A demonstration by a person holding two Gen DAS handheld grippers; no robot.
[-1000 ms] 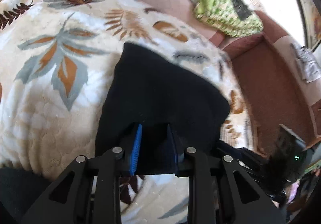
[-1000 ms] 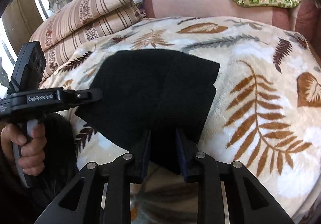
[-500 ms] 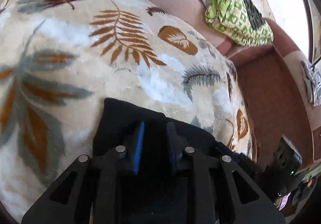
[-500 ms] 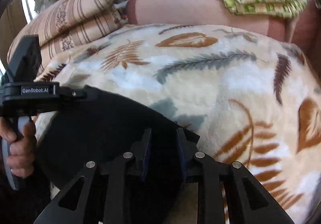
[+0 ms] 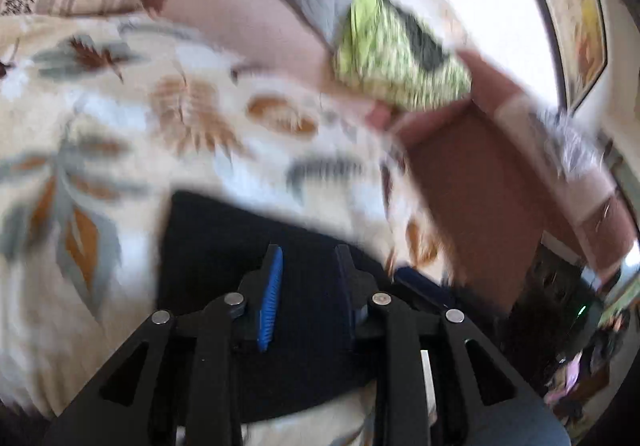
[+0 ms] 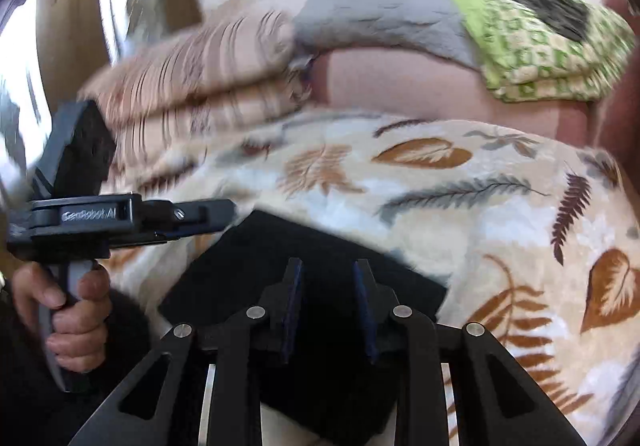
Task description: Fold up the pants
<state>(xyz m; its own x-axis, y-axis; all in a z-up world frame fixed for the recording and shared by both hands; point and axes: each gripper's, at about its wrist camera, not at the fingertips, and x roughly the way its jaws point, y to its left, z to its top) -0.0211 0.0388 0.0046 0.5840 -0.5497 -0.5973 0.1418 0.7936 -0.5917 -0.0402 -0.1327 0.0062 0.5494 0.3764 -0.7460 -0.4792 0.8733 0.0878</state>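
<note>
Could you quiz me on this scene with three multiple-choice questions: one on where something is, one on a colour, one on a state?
1. Where do the pants lie?
A. on the leaf-print blanket
B. on a wooden chair
C. in a basket

2. What colour are they?
A. red
B. black
C. white

3. How does the left gripper stand?
A. jaws apart above the cloth
B. holding a cup
C. out of sight

Answers: 1 A, leaf print surrounds the pants; 2 B, the cloth is black in both views; 3 A, a gap shows between its pads.

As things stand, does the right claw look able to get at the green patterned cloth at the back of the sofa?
Probably not without a long reach: the right claw sits over the black pants, with the whole leaf-print blanket between it and the green cloth.
</note>
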